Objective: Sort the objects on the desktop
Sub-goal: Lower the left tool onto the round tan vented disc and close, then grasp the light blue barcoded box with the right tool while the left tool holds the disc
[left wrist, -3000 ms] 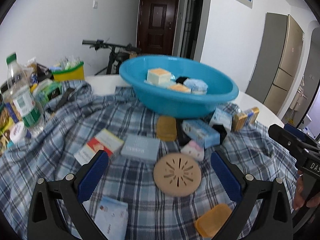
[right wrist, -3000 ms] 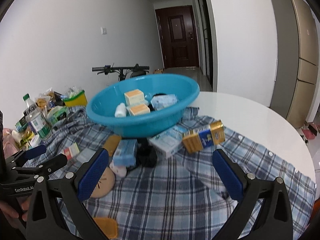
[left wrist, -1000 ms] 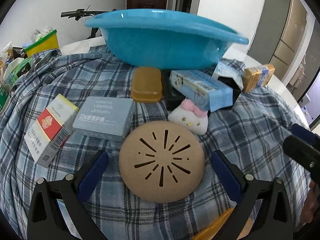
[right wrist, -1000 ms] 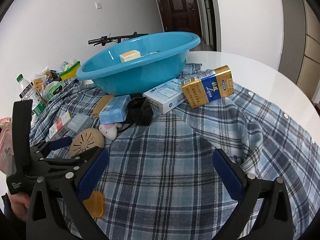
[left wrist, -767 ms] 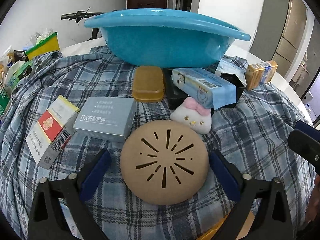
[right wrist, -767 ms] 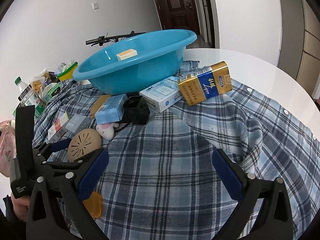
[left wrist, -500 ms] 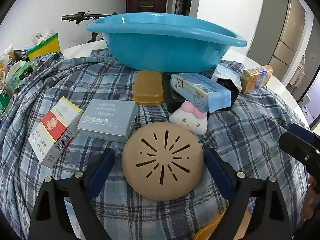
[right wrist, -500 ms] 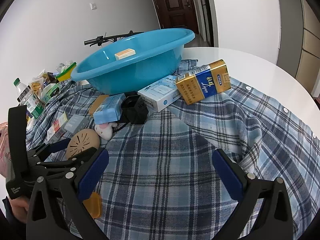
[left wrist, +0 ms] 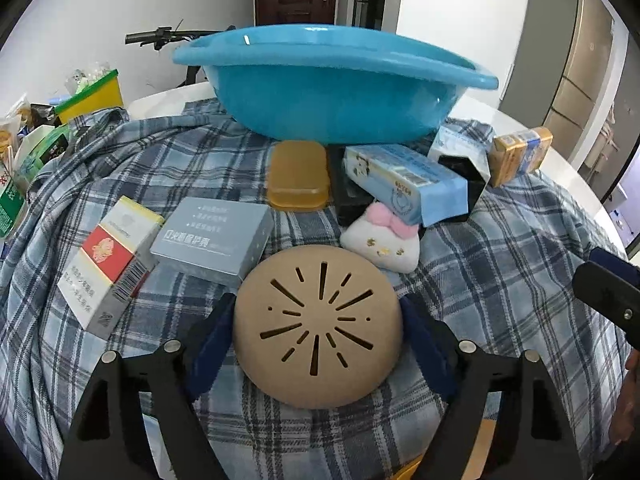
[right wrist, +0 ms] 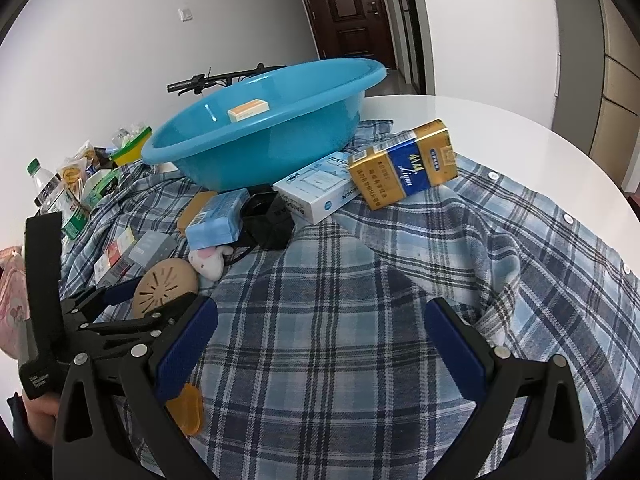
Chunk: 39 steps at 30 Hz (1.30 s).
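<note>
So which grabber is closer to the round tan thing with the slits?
Left. The left gripper has the round tan disc right between its closing jaws. The right gripper hovers open over bare plaid cloth, off to the disc's side.

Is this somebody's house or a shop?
Probably a home: there's a dark wooden front door down a hallway, a bicycle's handlebar by the white wall, and a tall beige fridge beside the round white table.
</note>
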{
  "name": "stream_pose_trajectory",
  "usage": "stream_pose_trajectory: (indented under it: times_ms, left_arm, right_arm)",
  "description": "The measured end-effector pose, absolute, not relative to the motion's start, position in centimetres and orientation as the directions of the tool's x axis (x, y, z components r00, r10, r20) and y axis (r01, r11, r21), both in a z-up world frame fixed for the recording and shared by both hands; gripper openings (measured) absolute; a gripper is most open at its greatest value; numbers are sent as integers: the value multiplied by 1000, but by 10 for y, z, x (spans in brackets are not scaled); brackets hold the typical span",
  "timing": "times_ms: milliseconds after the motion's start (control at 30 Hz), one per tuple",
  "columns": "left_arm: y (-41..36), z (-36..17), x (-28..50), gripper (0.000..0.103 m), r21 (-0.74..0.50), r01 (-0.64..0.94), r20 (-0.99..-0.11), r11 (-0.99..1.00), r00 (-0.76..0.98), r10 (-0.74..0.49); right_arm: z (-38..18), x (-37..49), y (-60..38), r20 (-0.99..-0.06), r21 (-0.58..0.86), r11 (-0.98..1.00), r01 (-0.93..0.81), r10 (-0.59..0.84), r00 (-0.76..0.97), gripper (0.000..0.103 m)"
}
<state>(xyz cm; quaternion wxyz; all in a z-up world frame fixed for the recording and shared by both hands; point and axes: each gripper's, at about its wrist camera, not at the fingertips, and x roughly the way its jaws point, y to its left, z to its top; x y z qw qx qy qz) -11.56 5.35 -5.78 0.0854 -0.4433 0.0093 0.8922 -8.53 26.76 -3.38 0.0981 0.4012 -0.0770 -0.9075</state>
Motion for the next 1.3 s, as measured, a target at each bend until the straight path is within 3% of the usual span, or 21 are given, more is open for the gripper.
stream_pose_trajectory:
  times_ms: [733, 1067, 1300]
  left_arm:
    - [29, -58, -97, 84, -96, -145, -812, -985, -561, 162]
    - [37, -62, -97, 87, -31, -157, -811, -987, -573, 117]
    - [25, -49, -92, 81, -74, -136, -775, -988, -616, 143]
  right_arm:
    - [-35, -83, 252, -721, 204, -969, 142, -247, -648, 103]
    - [-38, -85, 257, -727, 212, -969, 127, -243, -642, 103]
    - [-38, -84, 257, -726, 208, -970, 127, -240, -644, 103]
